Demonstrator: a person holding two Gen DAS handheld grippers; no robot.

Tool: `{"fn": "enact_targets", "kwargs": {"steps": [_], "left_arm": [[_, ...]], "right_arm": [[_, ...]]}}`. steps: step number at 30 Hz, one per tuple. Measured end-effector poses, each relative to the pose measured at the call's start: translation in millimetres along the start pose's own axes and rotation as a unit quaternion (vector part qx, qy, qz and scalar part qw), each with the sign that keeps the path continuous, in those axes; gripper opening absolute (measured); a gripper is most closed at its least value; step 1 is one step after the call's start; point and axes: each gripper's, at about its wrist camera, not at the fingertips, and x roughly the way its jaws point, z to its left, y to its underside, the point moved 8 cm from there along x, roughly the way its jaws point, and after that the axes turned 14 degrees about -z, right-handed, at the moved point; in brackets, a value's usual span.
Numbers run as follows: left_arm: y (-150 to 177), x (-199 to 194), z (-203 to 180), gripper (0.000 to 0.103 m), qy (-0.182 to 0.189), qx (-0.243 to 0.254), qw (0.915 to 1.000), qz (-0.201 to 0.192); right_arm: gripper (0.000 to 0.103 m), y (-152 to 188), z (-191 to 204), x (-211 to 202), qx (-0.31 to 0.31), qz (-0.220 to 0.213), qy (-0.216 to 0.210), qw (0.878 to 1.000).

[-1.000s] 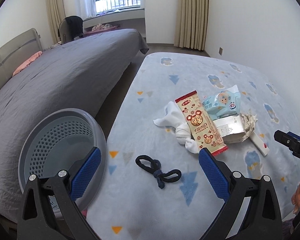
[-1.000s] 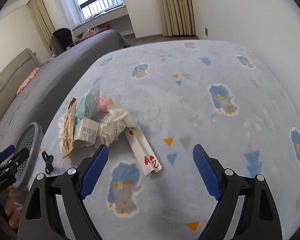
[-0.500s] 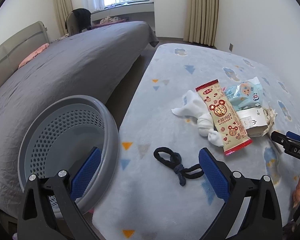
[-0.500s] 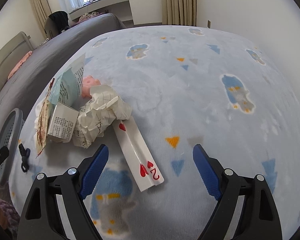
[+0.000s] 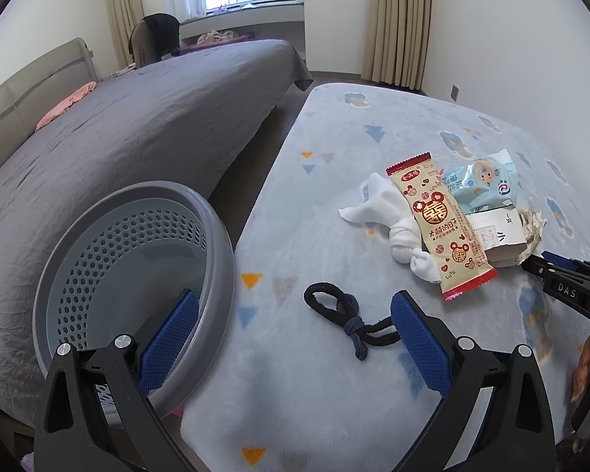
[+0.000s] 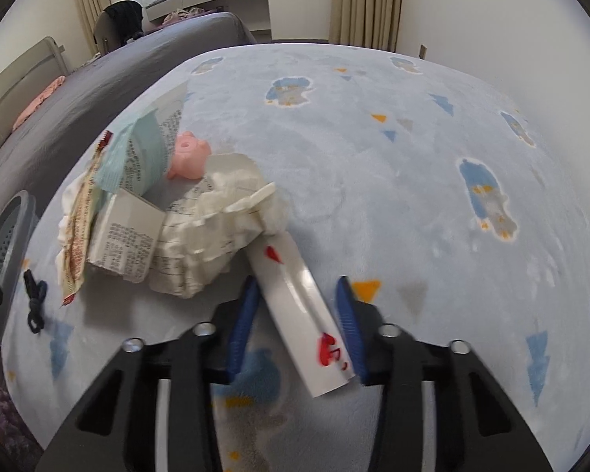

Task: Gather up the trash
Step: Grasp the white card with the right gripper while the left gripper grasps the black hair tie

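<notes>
Between the right tongs [image 6: 297, 289]: a playing card [image 6: 295, 303], white with red hearts and bowed along its length, lies lengthwise in the gap. The jaws have just been closing and both blue pads now look set against its long edges.
Step in hand: taking hold of the card, probably the first piece of trash to go.
Next move: likely a lift clear of the blue mat [image 6: 393, 181], then a carry across to the basket [image 5: 220, 244]. The card is thin and springy, so an edge grip may let it slip or snap out.
Between the left tongs [image 5: 295, 299]: nothing. The jaws stand wide apart above the mat, one pad over the basket's rim.
Just ahead of the left tongs: a knotted black cord [image 5: 346, 314], lying loose.
Just ahead and left of the right tongs: crumpled paper [image 6: 212, 228], touching the card's far end, with a small printed box [image 6: 126, 236] against it.
Further ahead of the left tongs: a snack wrapper [image 5: 440, 228] lying over a knotted white cloth [image 5: 393, 220].
Beyond the pile: a wipes pack [image 5: 480, 181] and a pink toy [image 6: 188, 153].
Basket: grey, perforated, empty as far as its inside shows.
</notes>
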Motion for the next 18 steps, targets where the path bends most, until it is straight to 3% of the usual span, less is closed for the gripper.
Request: {"fn": "enact_targets", "kwargs": {"steps": [5,18], "left_arm": [[5.8,-0.6,-1.2,0.096,0.001,0.005,1.0000,0.004],[14.2,-4.1,7.7,0.096,-0.014,0.010,0.9998,-0.001]], "right_arm": [[0.026,3.5,0.4,-8.7,0.013,0.003,-0.010,1.000],[0.023,4.9,-24.5,-41.8,0.070,-0.024,-0.001,0.997]]}}
